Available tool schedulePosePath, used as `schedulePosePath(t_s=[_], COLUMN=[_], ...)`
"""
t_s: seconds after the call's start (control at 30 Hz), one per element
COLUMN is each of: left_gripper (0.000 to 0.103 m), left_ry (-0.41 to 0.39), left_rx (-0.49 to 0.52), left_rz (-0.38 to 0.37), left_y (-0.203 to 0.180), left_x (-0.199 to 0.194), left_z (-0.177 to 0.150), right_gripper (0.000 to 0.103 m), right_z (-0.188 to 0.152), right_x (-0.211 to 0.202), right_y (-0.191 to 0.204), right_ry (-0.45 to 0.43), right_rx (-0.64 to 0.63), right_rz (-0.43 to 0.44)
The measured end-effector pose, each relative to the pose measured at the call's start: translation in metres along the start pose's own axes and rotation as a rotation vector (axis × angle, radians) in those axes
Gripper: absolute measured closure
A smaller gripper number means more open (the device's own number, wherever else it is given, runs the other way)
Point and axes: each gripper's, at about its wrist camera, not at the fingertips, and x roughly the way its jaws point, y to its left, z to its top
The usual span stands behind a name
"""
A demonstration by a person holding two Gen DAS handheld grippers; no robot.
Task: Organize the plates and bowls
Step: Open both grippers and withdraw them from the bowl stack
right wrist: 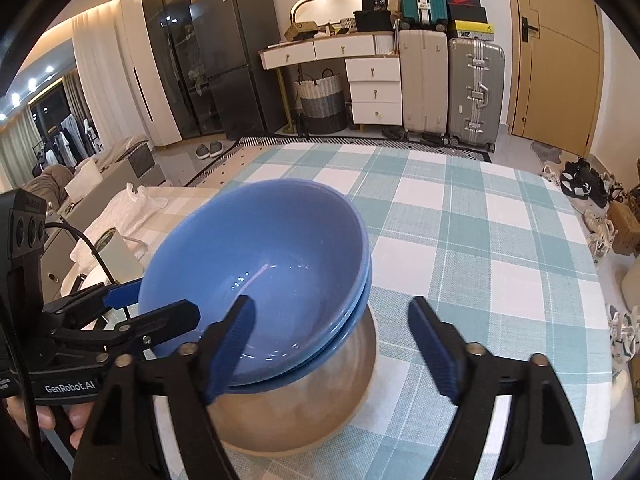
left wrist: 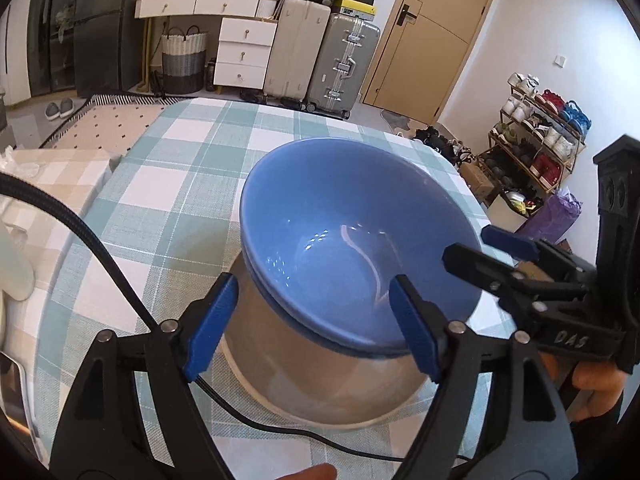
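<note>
The stack stood near the centre of the table (left wrist: 192, 168), which was covered by a teal-and-white checked cloth. Two nested blue bowls (left wrist: 340, 216) sat tilted on top of a beige bowl (left wrist: 320, 372), whose base rested on the cloth.

The left hand-held gripper (left wrist: 312, 320) was open. One blue pad hung outside the stack at 9 o'clock of the near rim; the other hung over the bowl interior. Neither pad pressed on the rim.

The right hand-held gripper (right wrist: 332, 348) was also open. Its left pad stood over the inside of the upper blue bowl (right wrist: 260, 256); its right pad stood clear of the stack above the cloth at 3 o'clock. In the left wrist view this gripper entered from 3 o'clock, its fingertips at the bowl's rim.

A black cable (left wrist: 100, 256) crossed the cloth at 8 o'clock of the stack and ran under the left gripper.

Beyond the far table edge, at 12 o'clock, stood a white drawer unit (left wrist: 244, 52), a woven basket (left wrist: 184, 60), two upright suitcases (left wrist: 320, 60) and a wooden door (left wrist: 432, 32). A shoe rack (left wrist: 532, 140) stood at 2 o'clock. In the right wrist view a dark refrigerator (right wrist: 228, 60) stood at 11 o'clock.
</note>
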Motion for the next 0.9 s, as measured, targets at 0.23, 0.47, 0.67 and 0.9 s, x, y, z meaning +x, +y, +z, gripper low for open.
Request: schedulePosePath(t_s=[0.23, 0.47, 0.67, 0.9], left_gripper=[0.003, 0.003, 0.002, 0.003], left_ry=[-0.074, -0.132, -0.184, -0.234], left_rx=[0.041, 0.081, 0.106, 0.100], left_rz=[-0.008, -0.021, -0.013, -0.001], left_y=[-0.006, -0.006, -0.004, 0.004], left_x=[-0.035, -0.079, -0.118, -0.161], left_z=[-0.014, -0.031, -0.049, -0.065], right_gripper=[0.001, 0.001, 0.001, 0.001], right_z=[-0.007, -0.020, -0.034, -0.046], right_x=[-0.030, -0.063, -0.095, -0.131], right_y=[-0.002, 0.012, 0.029, 0.051], right_ry=[-0.053, -0.107, -0.156, -0.204], right_rx=[0.001, -0.049, -0.089, -0.137], right_rz=[0.004, -0.002, -0.005, -0.013])
